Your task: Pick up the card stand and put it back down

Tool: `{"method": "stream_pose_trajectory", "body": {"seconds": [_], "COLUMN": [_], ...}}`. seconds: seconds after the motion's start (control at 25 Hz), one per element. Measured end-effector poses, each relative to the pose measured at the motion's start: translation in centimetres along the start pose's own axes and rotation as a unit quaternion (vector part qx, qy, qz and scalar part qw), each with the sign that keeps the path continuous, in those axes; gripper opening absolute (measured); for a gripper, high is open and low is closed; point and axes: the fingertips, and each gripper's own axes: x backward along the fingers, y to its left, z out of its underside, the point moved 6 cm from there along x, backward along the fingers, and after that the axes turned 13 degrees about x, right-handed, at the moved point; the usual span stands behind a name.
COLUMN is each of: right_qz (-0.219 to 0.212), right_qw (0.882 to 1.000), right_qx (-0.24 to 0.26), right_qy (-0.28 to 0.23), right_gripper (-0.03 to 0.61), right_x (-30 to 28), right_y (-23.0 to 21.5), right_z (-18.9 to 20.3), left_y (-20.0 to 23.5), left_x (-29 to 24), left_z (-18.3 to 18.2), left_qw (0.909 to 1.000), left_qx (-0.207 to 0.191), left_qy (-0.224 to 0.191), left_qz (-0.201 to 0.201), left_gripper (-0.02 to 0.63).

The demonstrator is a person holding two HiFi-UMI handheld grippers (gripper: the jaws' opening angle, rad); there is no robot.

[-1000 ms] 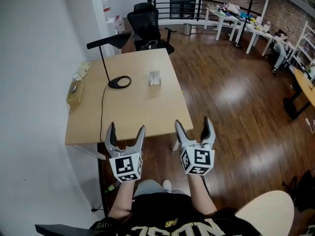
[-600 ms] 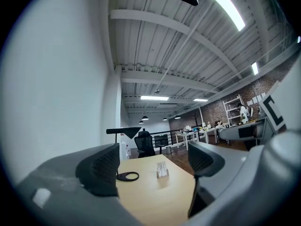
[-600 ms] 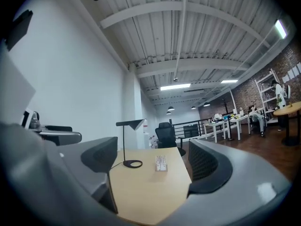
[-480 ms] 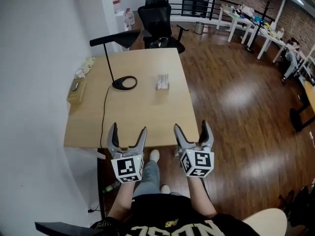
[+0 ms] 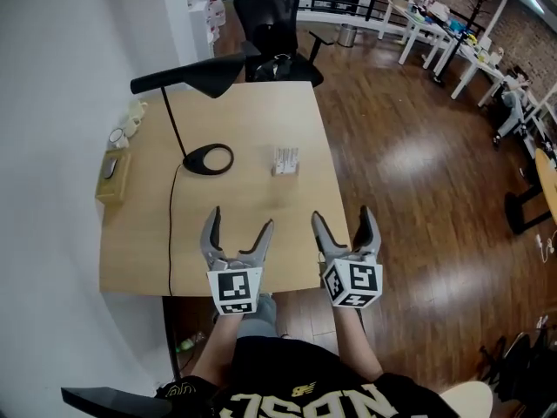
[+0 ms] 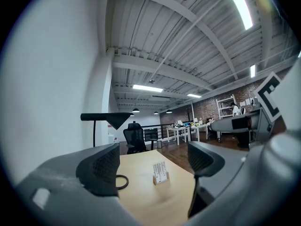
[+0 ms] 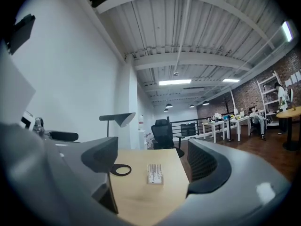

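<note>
open tabletop (image 5: 248,229) near side of card stand (image 5: 285,160); desk lamp (image 5: 186,77) stands left, apart

Tan table (image 5: 252,207), black lamp (image 5: 196,77), grey left tongs (image 5: 241,218) and grey right tongs (image 5: 342,213).

Low in the middle of the head view, the person wears a black shirt (image 5: 291,388) with pale block lettering and a small gold logo. The left gripper (image 5: 240,219) and right gripper (image 5: 342,215) have grey, curved jaws; each carries a white cube (image 5: 235,291) with black square markers.
</note>
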Motion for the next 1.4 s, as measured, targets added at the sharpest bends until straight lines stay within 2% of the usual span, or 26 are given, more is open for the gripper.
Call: {"method": "stream_pose_trajectory", "body": {"seconds": [0.2, 0.36, 0.52, 0.72, 0.84, 1.0, 1.16, 1.28, 1.4], "right_qz": [-0.001, 0.003, -0.008, -0.031, -0.048, -0.065, -0.074, -0.08, -0.087], "right_qw": [1.0, 1.0, 1.0, 0.999, 0.999, 0.997, 0.995, 0.992, 0.988], "right_qx": [0.006, 0.012, 0.017, 0.022, 0.007, 0.022, 0.023, 0.023, 0.021], "right_qy": [-0.013, -0.01, 0.007, 0.002, 0.007, 0.024, 0.061, 0.094, 0.122], "right_gripper": [0.462, 0.462, 0.454, 0.453, 0.453, 0.453, 0.453, 0.453, 0.453], "right_x": [-8.3, -11.7, -13.5, -15.1, -15.8, -16.2, -16.1, -15.3, -14.8], "right_y": [-0.6, -0.8, -1.4, -2.1, -2.0, -2.1, -2.7, -3.2, -3.6], "right_z": [-2.2, -2.7, -1.7, -1.4, -0.7, 0.4, 3.2, 6.1, 8.8], "left_y": [3.4, 5.5, 6.0, 5.8, 5.7, 5.1, 4.6, 4.4, 5.4], "left_x": [-6.2, -10.0, -12.7, -14.3, -15.0, -15.6, -16.8, -17.2, -17.5], "left_z": [-2.2, -2.6, -2.3, -3.3, -3.0, -1.8, 0.4, 3.1, 6.6], "left_qw": [1.0, 0.9998, 0.9987, 0.9993, 0.9992, 0.9983, 0.9966, 0.9932, 0.9838], "left_qx": [-0.005, 0.006, 0.023, 0.009, -0.001, 0.008, 0.02, 0.021, 0.019], "left_qy": [0.001, 0.008, 0.03, 0.023, 0.03, 0.047, 0.069, 0.101, 0.154], "left_qz": [0.005, 0.015, 0.035, 0.027, 0.027, 0.033, 0.041, 0.053, 0.091], "left_gripper": [0.472, 0.472, 0.472, 0.459, 0.459, 0.459, 0.459, 0.459, 0.462]}}
